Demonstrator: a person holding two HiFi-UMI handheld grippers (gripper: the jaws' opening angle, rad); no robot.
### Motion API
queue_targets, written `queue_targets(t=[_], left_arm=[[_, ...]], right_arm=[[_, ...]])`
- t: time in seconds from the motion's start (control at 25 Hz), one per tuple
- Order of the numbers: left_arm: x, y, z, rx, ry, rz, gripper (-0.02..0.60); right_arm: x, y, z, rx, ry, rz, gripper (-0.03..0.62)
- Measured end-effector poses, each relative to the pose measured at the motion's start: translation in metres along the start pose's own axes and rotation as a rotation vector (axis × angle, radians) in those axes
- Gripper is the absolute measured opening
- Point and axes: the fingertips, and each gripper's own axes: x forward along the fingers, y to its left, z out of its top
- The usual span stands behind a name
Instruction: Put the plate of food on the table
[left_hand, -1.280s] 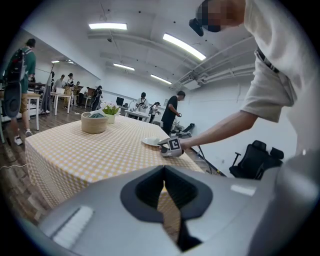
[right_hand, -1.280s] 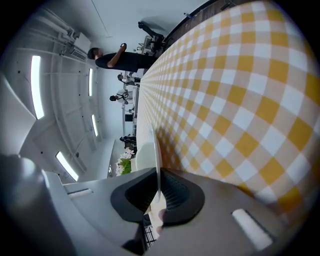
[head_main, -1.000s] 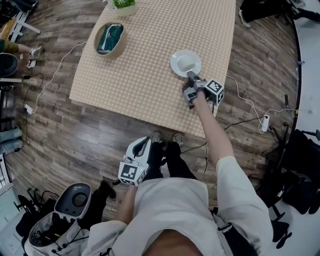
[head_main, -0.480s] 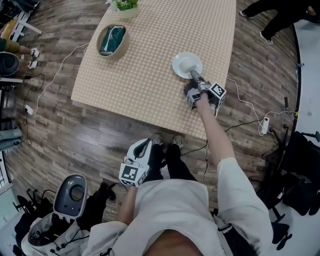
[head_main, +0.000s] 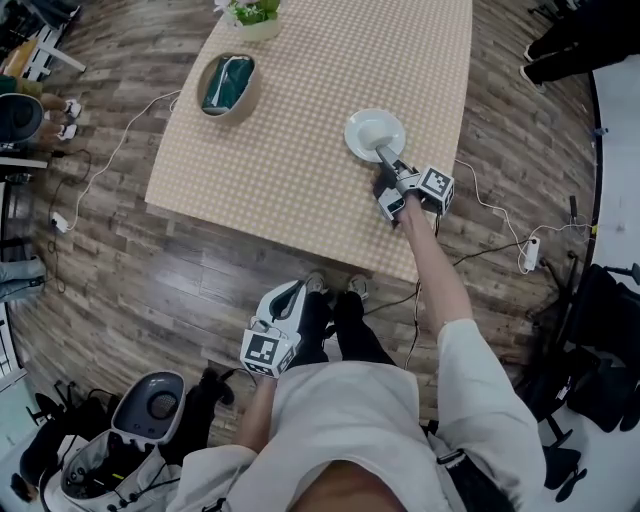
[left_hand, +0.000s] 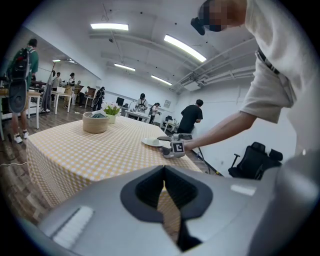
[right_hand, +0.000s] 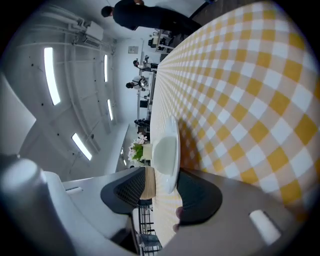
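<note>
Head view: the left hand-held gripper (head_main: 287, 295) hangs low by the person's legs, off the desk (head_main: 300, 170) and well apart from the plate (head_main: 372, 130). Its jaws are pressed together w/ nothing btwn them. The plate sits flat on the desk's right half, near the right edge. The right hand-held gripper (head_main: 383, 158) reaches it from the near side at the end of an outstretched arm, tips at the plate's near rim.

Right gripper view: its jaws have just been opening and now stand wide. The plate rim lies btwn the pads (right_hand: 131, 191), w/ a clear gap to one pad and closer to the other, so it's a released grip, not a clamp.

Materials, left to right:
- Floor (head_main: 150, 260): dark wood planks, w/ a thin white cable (head_main: 110, 150) trailing over them.
- Basket (head_main: 228, 85): round, tan, woven-looking, w/ teal fabric inside; it sits at the desk's far left.
- Desk: covered by a cloth in small yellow-and-white checks, matte, hanging over the edges.
- Plate: round, white, smooth and glossy, w/ a shallow rim and a pale rounded mound in the middle. Can't tell what the mound is.
- Right hand-held gripper: grey-white plastic shell, dark ribbed pads, and a cube w/ black-and-white square markers.
</note>
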Motion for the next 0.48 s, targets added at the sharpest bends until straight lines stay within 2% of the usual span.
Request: queue_targets(t=[0.16, 0.48], left_arm=[[0.002, 0.004, 0.001, -0.003, 0.001, -0.005, 0.01], [0.003, 0.0, 0.0, -0.006, 0.0, -0.015, 0.011]], right_arm=[[0.004, 0.0, -0.002, -0.123, 0.031, -0.064, 0.187], [0.005, -0.002, -0.011, -0.298, 0.128, -0.184, 0.201]])
